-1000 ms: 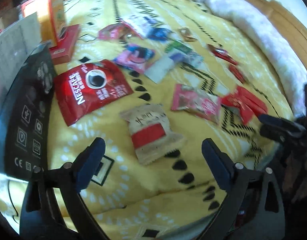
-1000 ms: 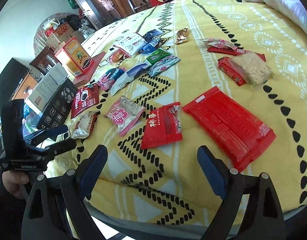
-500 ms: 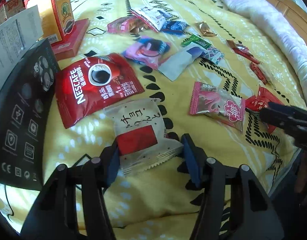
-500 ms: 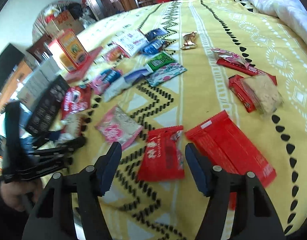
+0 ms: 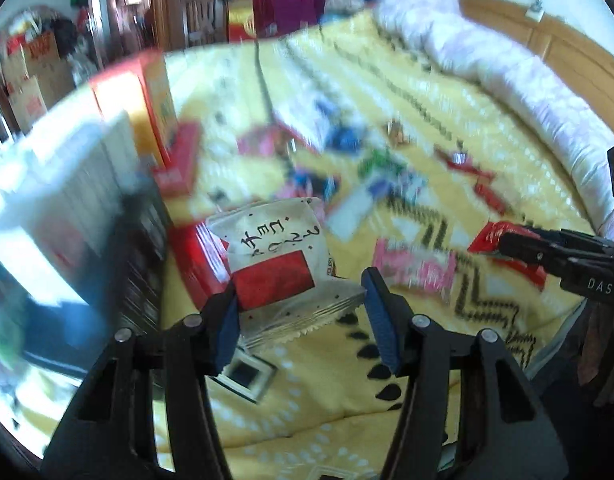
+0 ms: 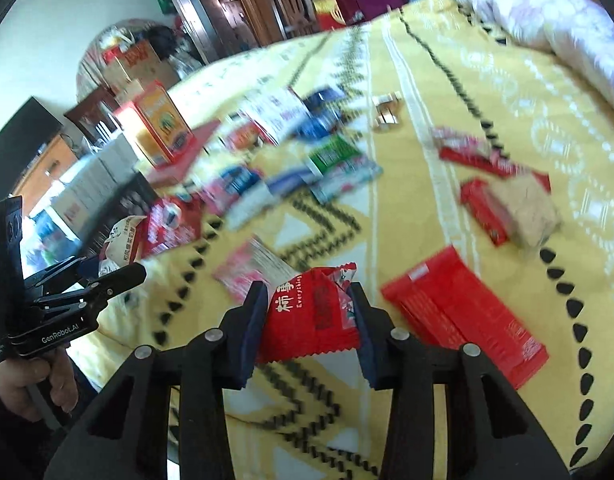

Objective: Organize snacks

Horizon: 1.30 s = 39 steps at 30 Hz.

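Left gripper (image 5: 303, 312): jaws drawn in on a white packet with a red label (image 5: 281, 264), one blue pad at each side edge. The packet sits between the fingers and juts toward 12 o'clock, tilted up off the yellow bedspread (image 5: 339, 392). Background badly smeared by motion.

At 10 o'clock of that packet, a red pouch (image 5: 197, 262) lies partly behind it. A pink wrapper (image 5: 415, 270) lies at 3 o'clock, apart from the fingers.

Right gripper (image 6: 309, 320): jaws pinched on a small red packet (image 6: 311, 316) with white lettering; the wrapper bulges between the pads and its crimped bottom edge hangs just below them. It looks raised off the bedspread.

From the right gripper:
- 3 o'clock: long red packet (image 6: 465, 316), flat on the bedspread, near but not touching.
- 11 o'clock: pink wrapper, just beyond the left finger.
- 1 o'clock, farther off: tan cake (image 6: 525, 210) against a red bar (image 6: 481, 210).
- 12 o'clock, far: blurred cluster of green, blue and white packets (image 6: 307, 156).
- 10 o'clock, far: orange box (image 6: 159, 124), upright.
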### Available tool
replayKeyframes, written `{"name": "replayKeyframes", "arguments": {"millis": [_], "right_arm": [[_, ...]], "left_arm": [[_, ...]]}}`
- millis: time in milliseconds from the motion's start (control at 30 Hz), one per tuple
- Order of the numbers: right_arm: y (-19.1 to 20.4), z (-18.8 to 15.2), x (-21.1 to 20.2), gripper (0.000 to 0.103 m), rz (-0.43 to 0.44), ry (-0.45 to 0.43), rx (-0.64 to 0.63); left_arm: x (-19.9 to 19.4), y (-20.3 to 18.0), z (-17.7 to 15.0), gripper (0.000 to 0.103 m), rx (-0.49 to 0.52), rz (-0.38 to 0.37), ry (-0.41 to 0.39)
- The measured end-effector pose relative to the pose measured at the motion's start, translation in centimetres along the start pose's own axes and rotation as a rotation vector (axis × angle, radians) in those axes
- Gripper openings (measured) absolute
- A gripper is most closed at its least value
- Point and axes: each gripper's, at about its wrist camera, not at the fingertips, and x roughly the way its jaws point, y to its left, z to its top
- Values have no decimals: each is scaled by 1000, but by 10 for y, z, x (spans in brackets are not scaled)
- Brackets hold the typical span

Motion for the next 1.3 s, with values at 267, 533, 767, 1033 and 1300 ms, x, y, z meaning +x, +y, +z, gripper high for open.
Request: {"name": "replayKeyframes", "arguments": {"millis": [267, 533, 767, 1033, 1300], "right_arm": [[59, 43, -33, 43, 31, -116, -114], [145, 95, -44, 42, 126, -195, -242], [242, 139, -43, 42, 276, -246, -330], [350, 173, -21, 42, 442, -207, -366], [441, 167, 9, 42, 525, -142, -412]], "left_arm": [[-53, 44, 24, 57, -52, 66, -135], [-96, 116, 31, 57, -171, 179, -204], [-132, 192, 33, 57, -304, 281, -250], [-165, 267, 23, 57, -422, 370, -290], [-161, 308, 4, 57, -483, 422, -262]]}}
